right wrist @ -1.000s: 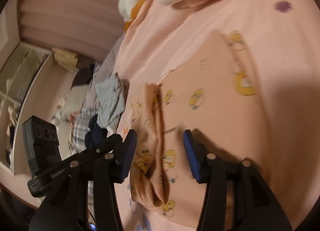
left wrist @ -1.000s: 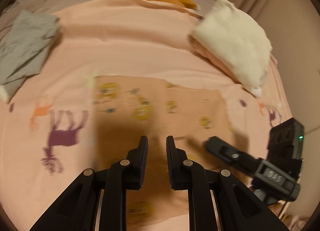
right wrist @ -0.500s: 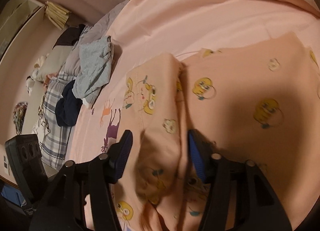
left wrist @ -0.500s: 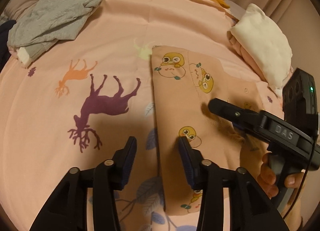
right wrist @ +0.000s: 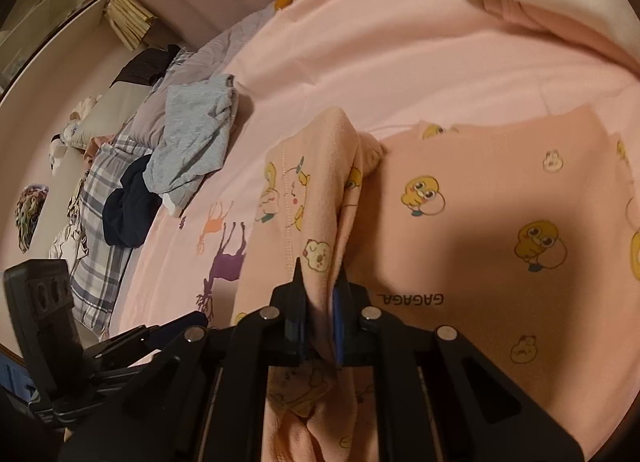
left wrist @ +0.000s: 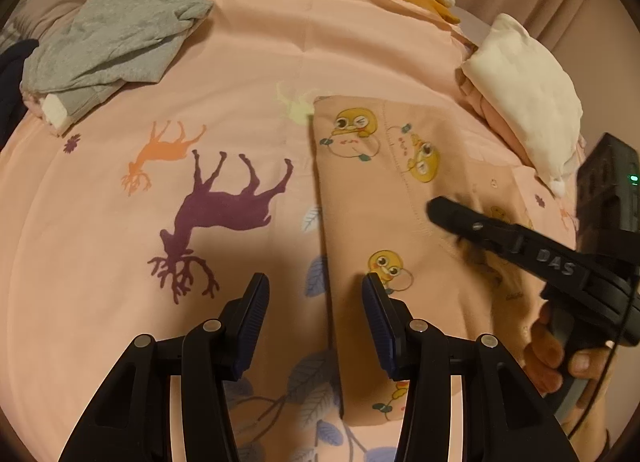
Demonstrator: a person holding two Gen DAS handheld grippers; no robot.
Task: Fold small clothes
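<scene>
Right wrist view: my right gripper (right wrist: pixel 319 304) is closing its jaws on a raised fold of the peach chick-print garment (right wrist: pixel 480 262), the fabric pinched between the pads. The garment lies spread on the pink deer-print sheet (left wrist: pixel 160 202). My left gripper (left wrist: pixel 316 294) hangs half open, its jaws astride the garment's left edge, gripping nothing. A grey garment (left wrist: pixel 120 34) lies well apart
</scene>
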